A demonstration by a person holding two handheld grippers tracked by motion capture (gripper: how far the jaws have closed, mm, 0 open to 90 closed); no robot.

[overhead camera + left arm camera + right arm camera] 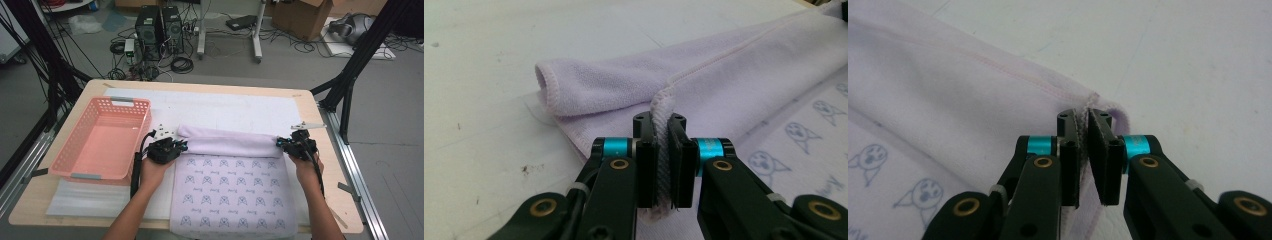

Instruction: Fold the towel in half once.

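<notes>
Both grippers clamped on the towel's [227, 170] folded far edge, left gripper [181, 146] and right gripper [280, 143] at opposite corners, keeping the fold straight on the table [210, 87], beside the basket [131, 104]

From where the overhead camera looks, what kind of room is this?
Probably a lab or workshop rigged for recording: computer towers and loose cables sit on the floor, black frame struts flank the table, and a cardboard box stands behind.
</notes>
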